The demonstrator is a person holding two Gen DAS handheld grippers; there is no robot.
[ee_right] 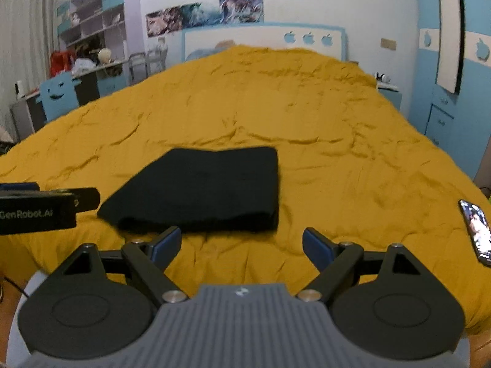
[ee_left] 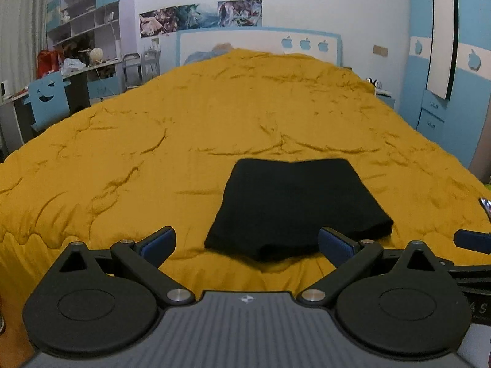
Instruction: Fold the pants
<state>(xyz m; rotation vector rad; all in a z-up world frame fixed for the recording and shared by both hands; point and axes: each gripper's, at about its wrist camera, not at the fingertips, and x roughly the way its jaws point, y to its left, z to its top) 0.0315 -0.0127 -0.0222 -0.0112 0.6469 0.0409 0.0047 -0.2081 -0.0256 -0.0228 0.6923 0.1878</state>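
Observation:
The black pants (ee_left: 294, 205) lie folded into a compact rectangle on the mustard-yellow quilt (ee_left: 153, 141), near the bed's front edge. My left gripper (ee_left: 247, 243) is open and empty, just in front of the fold's near edge. In the right wrist view the pants (ee_right: 202, 190) lie ahead and to the left. My right gripper (ee_right: 241, 245) is open and empty, a little in front of the pants' right end. The left gripper (ee_right: 46, 205) shows at the left edge of that view, beside the pants.
A phone (ee_right: 475, 230) with a lit screen lies on the quilt at the right. A desk with a blue chair (ee_left: 49, 98) and shelves stand left of the bed. A blue wardrobe (ee_left: 445, 76) stands at the right. The headboard (ee_left: 260, 43) is at the far end.

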